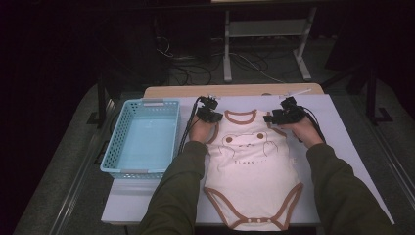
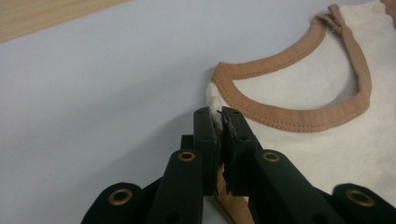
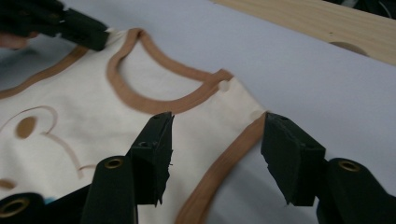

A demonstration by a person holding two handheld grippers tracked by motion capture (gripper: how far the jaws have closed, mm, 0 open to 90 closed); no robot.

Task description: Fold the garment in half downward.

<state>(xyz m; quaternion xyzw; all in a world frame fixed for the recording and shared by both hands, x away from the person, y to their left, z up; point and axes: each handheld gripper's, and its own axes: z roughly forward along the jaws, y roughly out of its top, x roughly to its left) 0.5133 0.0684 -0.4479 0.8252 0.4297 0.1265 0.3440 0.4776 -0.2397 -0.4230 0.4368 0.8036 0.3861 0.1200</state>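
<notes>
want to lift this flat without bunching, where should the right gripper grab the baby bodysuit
Probably the free shoulder strap of the baby bodysuit, between the neck trim and the brown armhole trim. Come in from the armhole edge, low over the white table cover: the cloth lies flat and the right gripper already straddles it, jaws open. The left gripper is shut on the opposite shoulder.

A light blue plastic basket [image 1: 142,137] is sitting on the pale sheet [image 1: 337,142] that is covering the table, well toward its left side. A strip of the wooden tabletop [image 1: 235,90] is showing past the sheet's far edge. Beyond the table, cables [image 1: 188,68] are lying tangled on the dark floor beside a white metal stand [image 1: 266,29].
</notes>
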